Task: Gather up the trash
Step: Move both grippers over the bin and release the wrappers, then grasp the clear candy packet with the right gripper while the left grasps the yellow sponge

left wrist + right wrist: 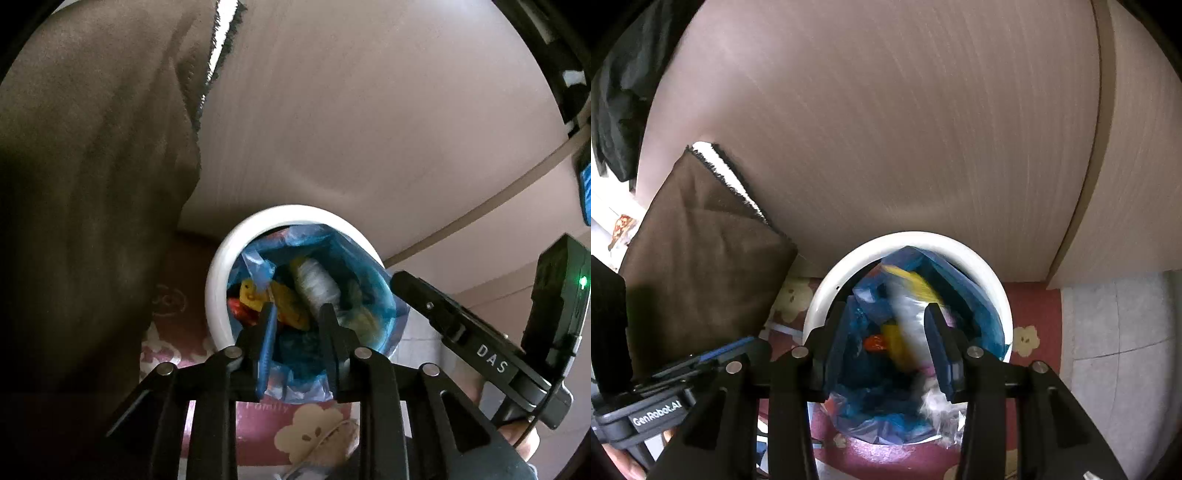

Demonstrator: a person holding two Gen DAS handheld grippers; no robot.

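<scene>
A white round bin (218, 280) (997, 291) lined with a blue plastic bag (384, 291) (964, 280) stands on a red floral mat. Inside lie a white bundle (317, 284), yellow scraps (288, 302) and a red piece (236, 308). My left gripper (297, 319) hangs over the bin's mouth, open, with nothing pinched. My right gripper (886, 321) is open above the same bin. A blurred white and yellow piece of trash (908, 317) shows between its fingers, inside the bag. Each gripper's black body also shows at the edge of the other view.
A pale wood-grain cabinet panel (886, 129) rises right behind the bin. A brown cushion (701, 251) (92, 184) leans close on the left. The red mat (1034, 306) lies under the bin, with light floor tiles (1115, 350) to the right.
</scene>
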